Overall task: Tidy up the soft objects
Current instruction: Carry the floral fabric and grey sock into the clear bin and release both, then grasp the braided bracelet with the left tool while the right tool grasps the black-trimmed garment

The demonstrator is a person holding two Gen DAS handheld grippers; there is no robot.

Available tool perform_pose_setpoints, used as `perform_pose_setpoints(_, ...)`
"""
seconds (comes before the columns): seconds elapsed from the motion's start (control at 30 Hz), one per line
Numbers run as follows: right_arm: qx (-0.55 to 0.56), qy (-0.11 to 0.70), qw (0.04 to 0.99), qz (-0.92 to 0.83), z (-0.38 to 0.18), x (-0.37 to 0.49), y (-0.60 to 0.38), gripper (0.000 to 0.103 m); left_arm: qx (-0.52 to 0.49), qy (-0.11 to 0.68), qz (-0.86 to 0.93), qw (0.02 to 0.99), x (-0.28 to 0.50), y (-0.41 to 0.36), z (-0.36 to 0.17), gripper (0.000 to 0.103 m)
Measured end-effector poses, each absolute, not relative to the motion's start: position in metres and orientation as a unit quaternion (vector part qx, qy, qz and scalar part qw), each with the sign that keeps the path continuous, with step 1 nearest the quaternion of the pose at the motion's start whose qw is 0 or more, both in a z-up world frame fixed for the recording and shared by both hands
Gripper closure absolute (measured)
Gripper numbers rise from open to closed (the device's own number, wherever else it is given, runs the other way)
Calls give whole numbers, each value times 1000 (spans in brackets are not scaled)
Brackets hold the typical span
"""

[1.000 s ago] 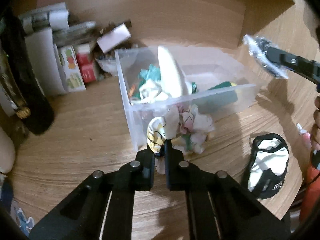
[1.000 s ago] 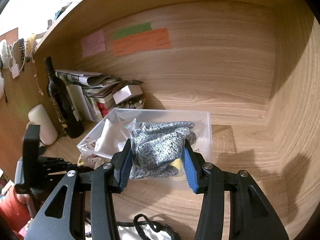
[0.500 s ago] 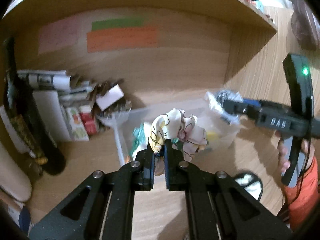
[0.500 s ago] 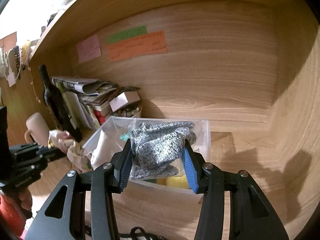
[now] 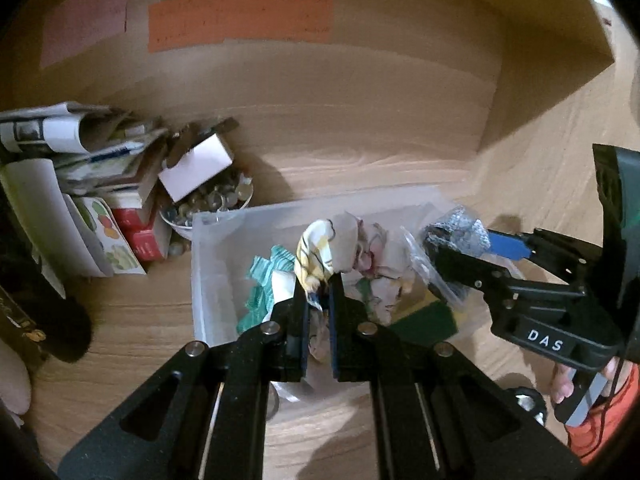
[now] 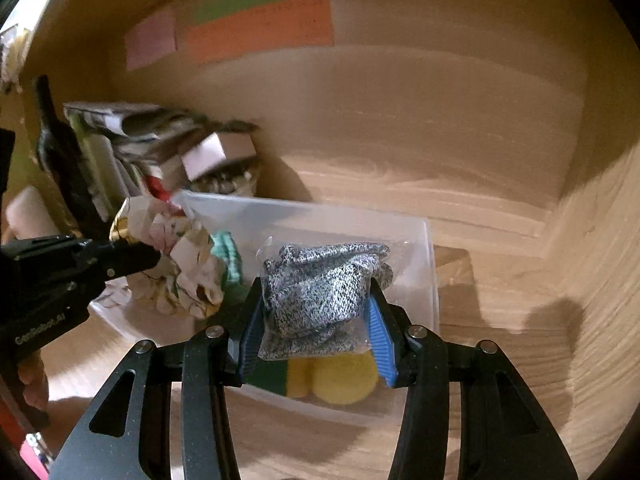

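My left gripper (image 5: 319,280) is shut on a crumpled patterned cloth (image 5: 352,248), white with yellow and pink, held above the clear plastic bin (image 5: 208,240). The cloth also shows in the right wrist view (image 6: 176,264). My right gripper (image 6: 316,308) is shut on a bagged grey knit fabric (image 6: 320,288), held over the bin's right half (image 6: 428,264). In the left wrist view that bag (image 5: 456,228) hangs at the right gripper's tips. Inside the bin lie a teal cloth (image 5: 268,276), a green item (image 5: 428,320) and a yellow soft item (image 6: 340,380).
The bin stands on a wooden shelf floor with a wooden back wall bearing coloured paper labels (image 5: 240,20). Left of the bin are stacked papers and boxes (image 5: 80,168), a bowl of small items (image 5: 208,208) and a dark bottle (image 6: 60,152).
My left gripper lifted the patterned cloth off the shelf in front of the bin and carried it over the bin. My right gripper moved closer over the bin with the bagged fabric.
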State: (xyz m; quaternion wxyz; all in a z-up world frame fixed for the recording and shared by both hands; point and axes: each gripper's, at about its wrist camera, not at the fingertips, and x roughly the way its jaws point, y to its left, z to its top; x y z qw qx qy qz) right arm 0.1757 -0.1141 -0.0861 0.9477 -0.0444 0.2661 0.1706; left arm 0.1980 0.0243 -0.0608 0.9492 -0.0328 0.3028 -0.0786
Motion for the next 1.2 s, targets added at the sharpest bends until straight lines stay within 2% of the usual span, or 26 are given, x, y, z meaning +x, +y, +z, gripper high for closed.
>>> perform_pose_setpoints(0.23, -53, 285, 943, 162, -99, 188, -111, 57, -18, 323, -82, 943, 206, 17, -72, 94)
perform_pose_setpoints(0.3, -57, 291, 941, 165, -101, 189, -110, 53, -21, 326, -87, 941, 205, 17, -71, 91)
perform_pose_setpoints(0.4, -58, 291, 941, 163, -101, 187, -112, 41, -23, 325, -92, 941, 200, 16, -68, 83)
perform_pose_setpoints(0.6, -56, 266, 949, 160, -88, 175, -119, 37, -25, 302, -101, 948, 181, 20, -52, 72)
perform_pose_setpoints(0.67, -56, 254, 953, 158, -81, 167, -122, 35, -23, 291, -102, 951, 172, 20, -44, 64)
perform_pose_setpoints(0.77, -54, 231, 958, 162, -69, 152, -126, 30, -18, 269, -99, 958, 154, 23, -31, 53)
perform_pose_setpoints(0.83, -52, 215, 961, 166, -61, 138, -131, 28, -14, 258, -102, 961, 142, 24, -23, 50)
perform_pose_setpoints(0.9, -50, 197, 964, 169, -54, 123, -135, 20, -13, 250, -108, 962, 130, 26, -17, 45)
perform_pose_setpoints(0.97, -46, 180, 968, 171, -49, 105, -138, 18, -11, 245, -109, 963, 119, 29, -14, 37)
perform_pose_setpoints(1.03, -43, 171, 969, 174, -47, 93, -140, 17, -8, 242, -109, 964, 109, 31, -13, 33)
perform_pose_setpoints(1.17, -34, 164, 971, 169, -53, 67, -145, 2, -13, 255, -117, 960, 92, 37, -23, 32)
perform_pose_setpoints(1.2, -32, 165, 972, 167, -58, 63, -146, 1, -15, 262, -117, 958, 88, 38, -27, 32)
